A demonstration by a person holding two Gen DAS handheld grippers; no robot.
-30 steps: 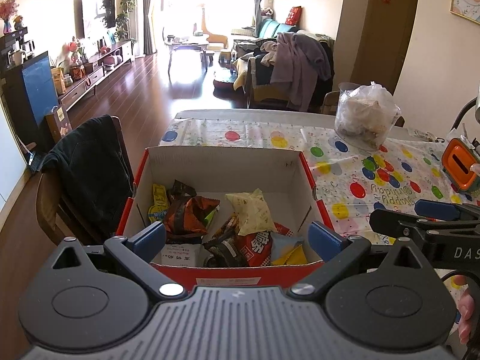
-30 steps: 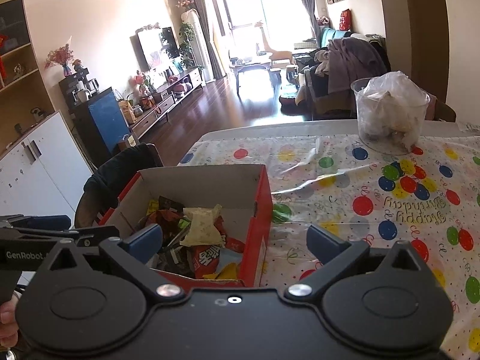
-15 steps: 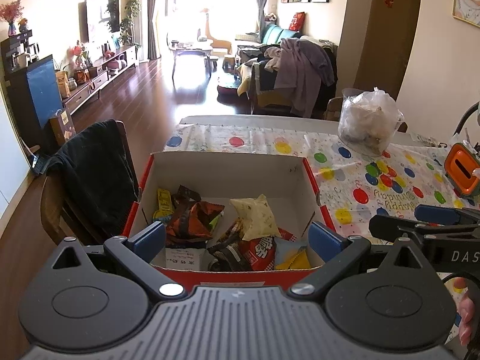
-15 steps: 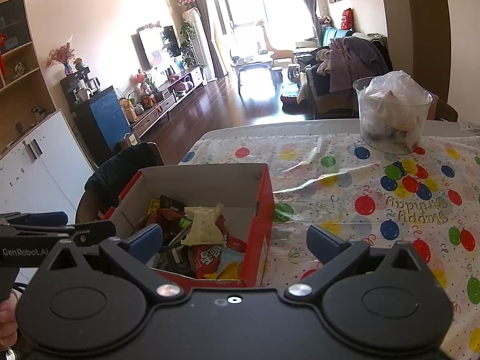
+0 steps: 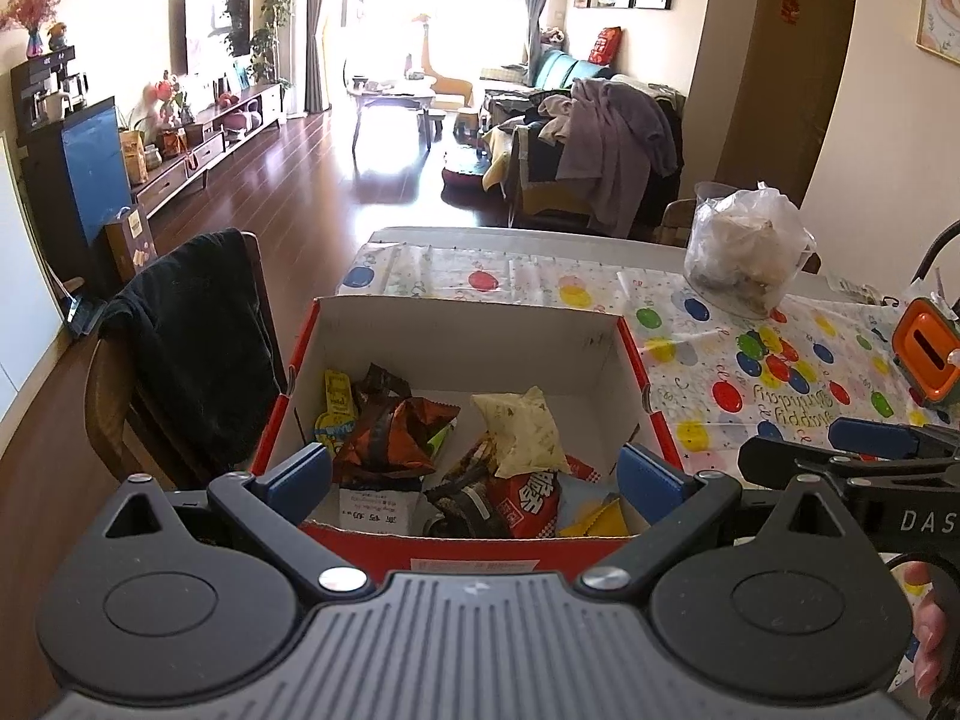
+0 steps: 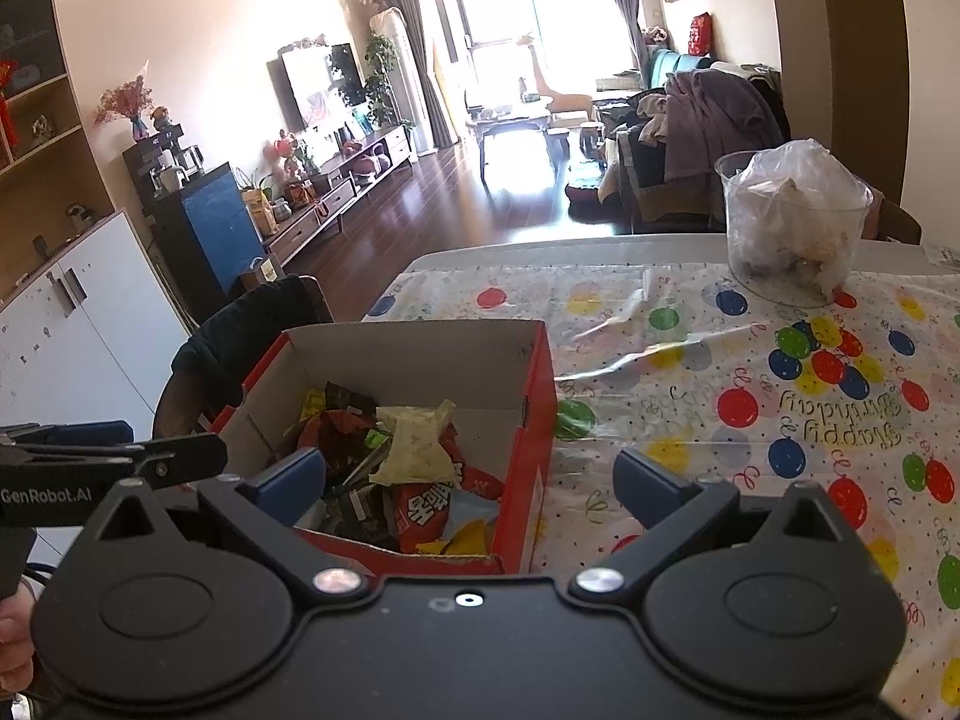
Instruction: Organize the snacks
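Observation:
A red cardboard box (image 5: 651, 414) (image 6: 537, 414) with a white inside stands on the table near its left edge. Several snack packets lie in it: a pale yellow packet (image 5: 522, 429) (image 6: 417, 447), a dark orange-brown packet (image 5: 390, 432), a red packet (image 5: 531, 495) (image 6: 426, 507) and a yellow one (image 5: 336, 405). My left gripper (image 5: 474, 474) hovers open at the box's near wall, nothing between its fingers. My right gripper (image 6: 471, 474) is open too, straddling the box's right wall, holding nothing.
A balloon-print cloth (image 6: 750, 372) covers the table. A clear tub with a plastic bag (image 5: 744, 249) (image 6: 792, 216) stands at the far side. An orange-lidded container (image 5: 927, 354) sits at the right. A chair draped with a dark garment (image 5: 192, 348) stands left of the box.
Both grippers have drawn back and up slightly from the box. Both stay open and the snacks have not moved.

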